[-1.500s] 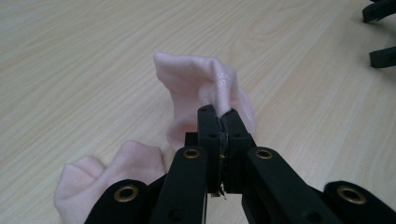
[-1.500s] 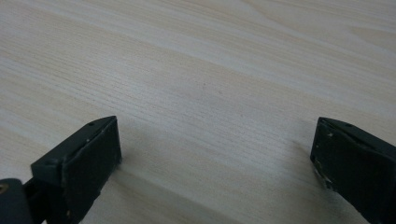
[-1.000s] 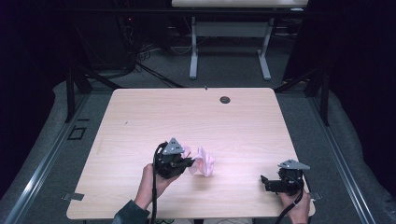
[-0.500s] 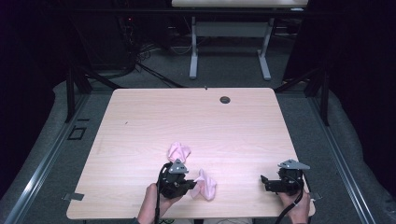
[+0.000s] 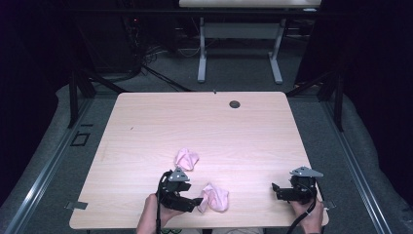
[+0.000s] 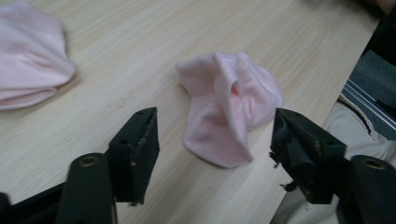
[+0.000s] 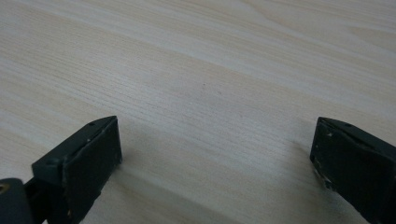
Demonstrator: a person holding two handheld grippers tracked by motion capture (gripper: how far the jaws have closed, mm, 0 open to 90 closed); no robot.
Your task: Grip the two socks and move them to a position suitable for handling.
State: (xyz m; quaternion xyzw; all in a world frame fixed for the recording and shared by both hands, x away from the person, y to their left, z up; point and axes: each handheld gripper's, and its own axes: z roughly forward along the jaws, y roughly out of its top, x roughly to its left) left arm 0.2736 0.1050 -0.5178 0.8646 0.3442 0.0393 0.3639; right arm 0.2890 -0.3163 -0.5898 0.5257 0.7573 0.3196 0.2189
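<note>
Left gripper point(image 5: 197, 202), held at the near edge of the table point(image 5: 146, 126), left of centre; jaws spread wide and empty, their tips just short of a crumpled pink sock point(image 5: 215, 197) that lies flat on the wood, not touching either jaw as far as the high view shows; the gripper points rightward along the near edge, with the person's left hand point(image 5: 160, 214) wrapped round its body from below and the forearm entering at the bottom of the frame. Right gripper point(image 5: 275, 190), near the table's near right corner; jaws likewise far apart and empty, resting low over bare wood and pointing leftward toward the other gripper; the right hand point(image 5: 307, 214) grips it from behind, a cable trailing down off the edge. A second pink sock point(image 5: 186, 158), also bunched, lies a little farther in from the left gripper, apart from the first. The left gripper view gives the nearer sock point(image 6: 231, 105) between and beyond the two black jaws, its folds and open cuff visible, with the other sock point(image 6: 30, 56) at upper left and a trouser leg past the table edge at right; the right gripper view gives wood grain point(image 7: 201, 84) between its jaws. A small dark grommet point(image 5: 234, 104) sits near the far edge in the high view.
</note>
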